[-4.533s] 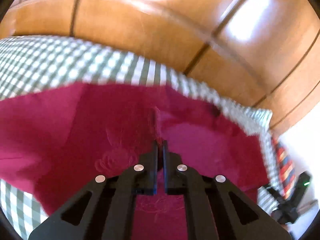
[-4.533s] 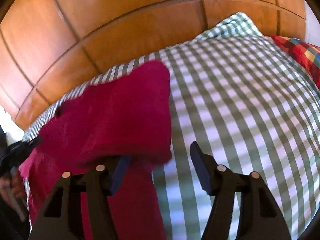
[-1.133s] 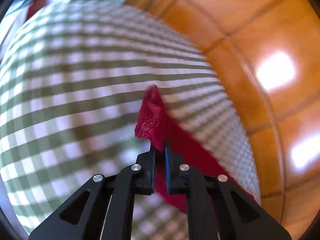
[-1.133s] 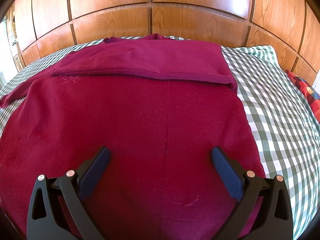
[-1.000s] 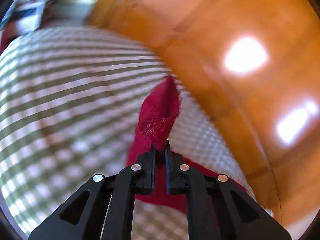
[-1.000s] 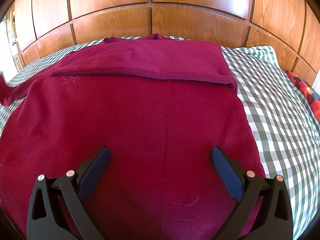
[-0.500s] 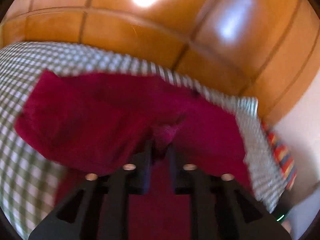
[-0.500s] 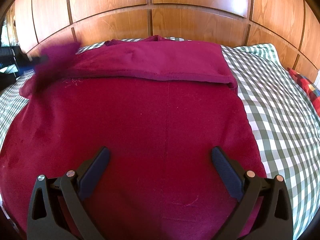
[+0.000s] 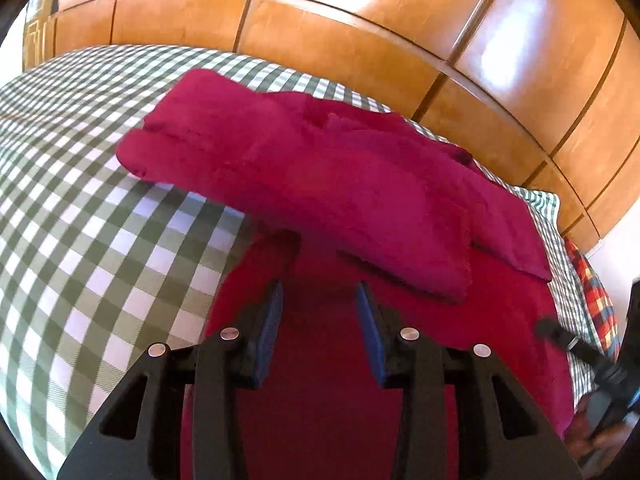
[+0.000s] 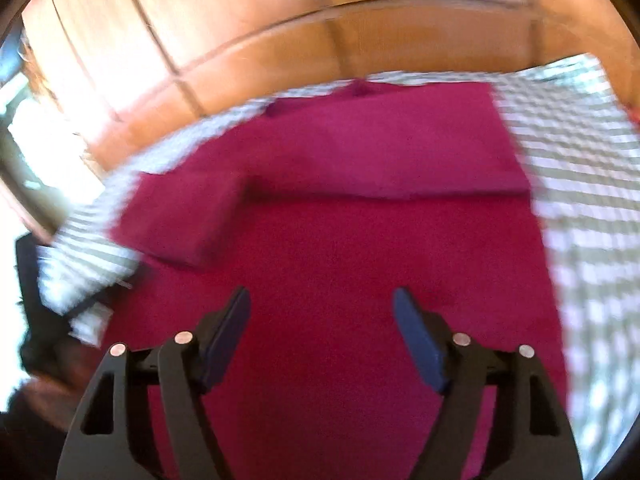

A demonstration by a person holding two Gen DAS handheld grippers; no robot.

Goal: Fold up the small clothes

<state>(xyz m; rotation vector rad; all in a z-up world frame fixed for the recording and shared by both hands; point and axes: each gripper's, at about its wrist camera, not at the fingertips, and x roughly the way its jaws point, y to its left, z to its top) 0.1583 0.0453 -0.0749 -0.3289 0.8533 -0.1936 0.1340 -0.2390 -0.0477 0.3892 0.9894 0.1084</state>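
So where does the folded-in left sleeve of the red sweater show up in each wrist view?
Left wrist: folded sleeve crosses the middle, above the open left gripper.
Right wrist: sleeve lies centre-left, blurred.
Shared landmark: the wooden headboard along the top.

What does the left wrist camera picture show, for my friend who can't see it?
A dark red garment lies on a green-and-white checked bedcover, one sleeve folded across its body. The left gripper hangs above it, its jaws having just opened, with nothing between them. Wooden panels stand behind the bed.
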